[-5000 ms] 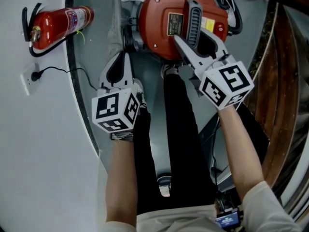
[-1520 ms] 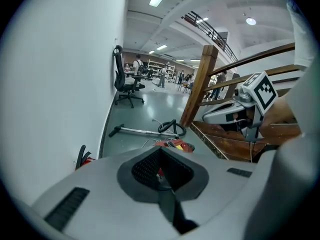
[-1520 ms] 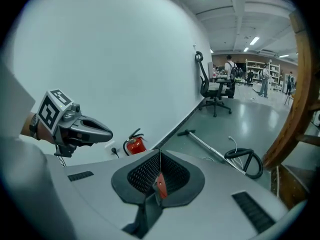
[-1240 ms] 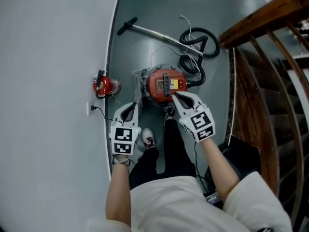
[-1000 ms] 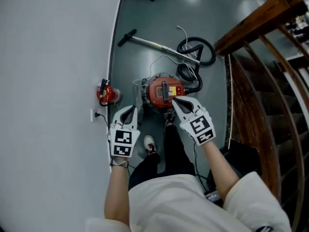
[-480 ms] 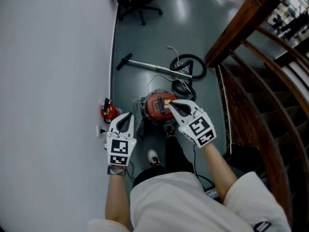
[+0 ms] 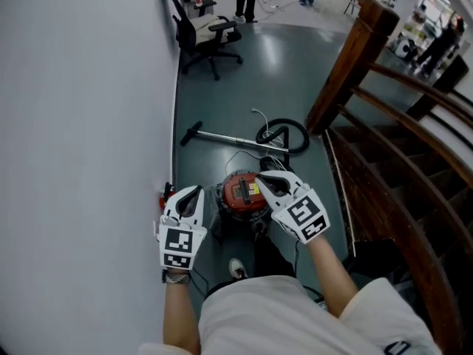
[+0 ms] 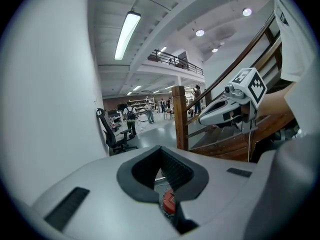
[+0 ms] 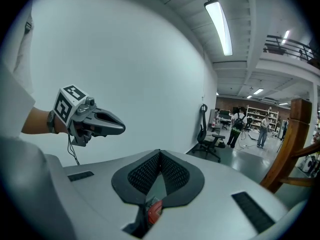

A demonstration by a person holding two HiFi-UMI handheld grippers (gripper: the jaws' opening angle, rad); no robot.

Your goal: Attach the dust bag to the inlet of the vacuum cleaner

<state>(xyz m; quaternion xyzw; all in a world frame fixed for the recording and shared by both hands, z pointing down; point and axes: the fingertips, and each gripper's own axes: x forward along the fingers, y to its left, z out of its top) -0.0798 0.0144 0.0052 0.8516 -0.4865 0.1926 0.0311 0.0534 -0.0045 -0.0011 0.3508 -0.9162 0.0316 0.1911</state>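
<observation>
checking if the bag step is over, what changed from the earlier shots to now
The left gripper and right gripper have both risen well away from the red vacuum cleaner. Five seconds ago they were close over it; now it lies far below them. Both are shut and empty, and nothing was picked up. The vacuum cleaner, its hose, the wand and the fire extinguisher stayed where they were.

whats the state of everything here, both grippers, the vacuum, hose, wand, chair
left gripper: jaws shut, nothing between them, held high off the grey floor
right gripper: jaws shut, empty, held high too
red round vacuum cleaner: upright on the floor, untouched
black hose: coiled in a loop on the floor
metal wand: lying flat on the floor
black office chair: upright beside the white wall
</observation>
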